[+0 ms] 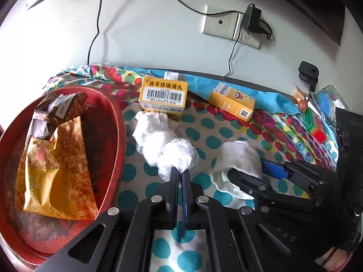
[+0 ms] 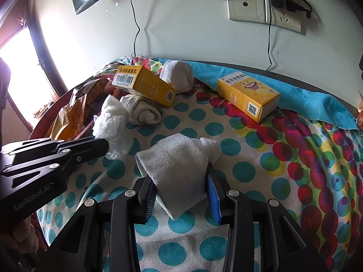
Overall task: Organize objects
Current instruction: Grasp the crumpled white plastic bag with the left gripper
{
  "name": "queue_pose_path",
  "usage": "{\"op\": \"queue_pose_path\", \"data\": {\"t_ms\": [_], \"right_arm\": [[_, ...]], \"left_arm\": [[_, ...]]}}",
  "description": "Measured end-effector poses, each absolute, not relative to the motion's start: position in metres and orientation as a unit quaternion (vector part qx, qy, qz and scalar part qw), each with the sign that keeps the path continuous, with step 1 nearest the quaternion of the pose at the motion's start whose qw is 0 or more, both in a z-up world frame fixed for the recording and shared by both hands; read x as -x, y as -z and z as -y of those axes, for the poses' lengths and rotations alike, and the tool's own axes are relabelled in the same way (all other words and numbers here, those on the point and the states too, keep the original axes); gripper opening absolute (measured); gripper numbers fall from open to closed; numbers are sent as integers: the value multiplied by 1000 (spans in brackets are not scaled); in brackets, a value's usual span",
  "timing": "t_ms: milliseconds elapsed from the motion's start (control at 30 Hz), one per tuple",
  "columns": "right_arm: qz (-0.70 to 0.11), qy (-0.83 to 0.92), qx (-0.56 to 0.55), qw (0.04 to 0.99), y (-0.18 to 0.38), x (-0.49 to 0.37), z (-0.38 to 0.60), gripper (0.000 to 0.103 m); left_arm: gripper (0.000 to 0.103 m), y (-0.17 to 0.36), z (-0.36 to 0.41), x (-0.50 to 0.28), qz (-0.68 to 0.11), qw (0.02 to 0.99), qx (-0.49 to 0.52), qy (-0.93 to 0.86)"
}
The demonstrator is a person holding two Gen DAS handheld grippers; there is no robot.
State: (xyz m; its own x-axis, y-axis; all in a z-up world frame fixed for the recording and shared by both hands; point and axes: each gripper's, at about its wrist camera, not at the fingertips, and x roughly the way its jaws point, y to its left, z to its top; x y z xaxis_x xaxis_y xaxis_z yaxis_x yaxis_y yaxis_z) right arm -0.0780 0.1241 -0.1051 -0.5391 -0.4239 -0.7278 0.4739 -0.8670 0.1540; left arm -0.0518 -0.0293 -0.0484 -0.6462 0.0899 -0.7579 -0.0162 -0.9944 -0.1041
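Packets (image 1: 54, 158) in tray (image 1: 118, 149) at left; two boxes (image 1: 163, 97) (image 1: 231, 103) behind, perhaps touching wall-side cloth (image 1: 199, 86).

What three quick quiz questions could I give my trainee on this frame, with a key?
1. True or false: the left gripper is pinching the crumpled plastic bag.
2. What sits between the right gripper's fingers? A) yellow box B) white rolled cloth C) gold packet
3. Fill in: the gold packet lies inside the red ____.

Key:
1. True; its jaws are nearly closed on the bag.
2. B, the white rolled cloth.
3. basket.
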Motion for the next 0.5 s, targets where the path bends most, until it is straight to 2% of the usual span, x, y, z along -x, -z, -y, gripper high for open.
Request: {"op": "queue_pose_path", "data": {"t_ms": [500], "right_arm": [[-49, 878, -406, 247, 106, 78, -121, 37]], "left_arm": [[2, 36, 38, 36, 46, 45, 414, -908]]}}
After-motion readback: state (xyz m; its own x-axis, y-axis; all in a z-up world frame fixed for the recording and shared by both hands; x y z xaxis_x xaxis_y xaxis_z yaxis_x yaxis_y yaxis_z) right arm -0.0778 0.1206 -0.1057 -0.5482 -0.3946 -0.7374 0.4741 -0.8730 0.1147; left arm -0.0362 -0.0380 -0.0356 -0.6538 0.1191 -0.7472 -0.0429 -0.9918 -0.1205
